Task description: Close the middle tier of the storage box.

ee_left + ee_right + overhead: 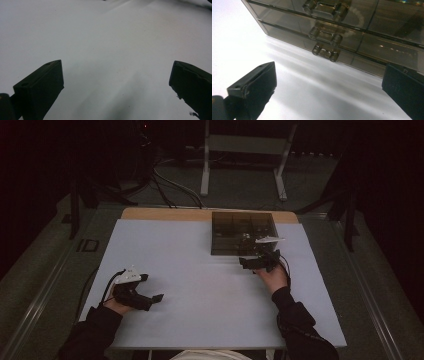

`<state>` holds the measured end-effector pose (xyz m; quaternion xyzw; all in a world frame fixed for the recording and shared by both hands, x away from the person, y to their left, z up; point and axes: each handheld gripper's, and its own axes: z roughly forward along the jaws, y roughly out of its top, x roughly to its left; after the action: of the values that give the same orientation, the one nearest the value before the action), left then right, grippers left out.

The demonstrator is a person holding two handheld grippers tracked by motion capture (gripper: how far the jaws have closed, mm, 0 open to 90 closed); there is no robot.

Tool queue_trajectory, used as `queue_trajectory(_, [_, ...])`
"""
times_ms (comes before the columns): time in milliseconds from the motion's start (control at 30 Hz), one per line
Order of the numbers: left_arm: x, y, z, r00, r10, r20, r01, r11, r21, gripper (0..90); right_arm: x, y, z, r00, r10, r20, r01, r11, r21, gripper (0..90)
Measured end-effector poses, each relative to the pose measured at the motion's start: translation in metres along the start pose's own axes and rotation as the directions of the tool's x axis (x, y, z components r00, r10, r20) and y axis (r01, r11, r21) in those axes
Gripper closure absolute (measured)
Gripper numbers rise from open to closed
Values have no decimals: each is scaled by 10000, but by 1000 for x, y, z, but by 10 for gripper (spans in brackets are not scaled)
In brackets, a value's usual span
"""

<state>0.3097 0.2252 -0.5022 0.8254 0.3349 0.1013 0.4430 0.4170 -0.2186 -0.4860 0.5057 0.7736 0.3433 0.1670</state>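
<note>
The right gripper (254, 263) rests low on the table (200, 270), just in front of the drawer box (242, 232). Its jaws stand wide apart with nothing between them. In the right gripper view, the gripper (329, 85) faces the front of the box (352, 32), with a strip of bare white table (312, 95) between the jaw tips and the box's lowest edge. Nothing stands between the jaws and the box front.

The box is of smoky, see-through plastic and sits at the far middle-right of the table. Its front shows three shallow drawers stacked one above another, each with a small clear handle (325, 53) ending in round knobs; the bottom handle is nearest the gripper. Through the dark walls a string of pale beads (357, 13) can be made out near the upper handles; which drawer it lies in cannot be told. From above, the top of the box shows dividing lines and a few small glints, too dim to name.

The left gripper (150, 300) lies well apart from the box, at the near left of the table, held in the person's left hand (117, 305). In its own view the gripper (116, 82) is also spread wide and empty, over plain white table (105, 37).
</note>
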Motion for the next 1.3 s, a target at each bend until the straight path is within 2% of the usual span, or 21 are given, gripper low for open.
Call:
queue_trajectory(367, [1, -1, 1, 10000, -41, -5, 41, 10000, 35, 9, -1, 3, -5, 9995, -222, -216, 220, 9997, -103, 0])
queue_trajectory(933, [0, -4, -6, 10000, -49, -79, 48, 10000, -50, 9, 9, 7, -13, 9963, -688, -512, 672, 9972, -318, 0])
queue_trajectory(1000, [0, -4, -6, 10000, -24, -81, 24, 10000, -65, 9, 11, 7, -17, 9952, -764, -609, 738, 9963, -442, 0])
queue_trajectory(1133, [-1, -4, -6, 10000, 19, -79, -20, 10000, -49, 9, 13, 4, -23, 9937, -1021, -471, 983, 9921, -784, 0])
queue_trajectory(1300, [-1, -4, -6, 10000, 17, -82, -17, 10000, -50, 9, 13, -1, -28, 9907, -1157, -712, 1083, 9890, -1004, 0])
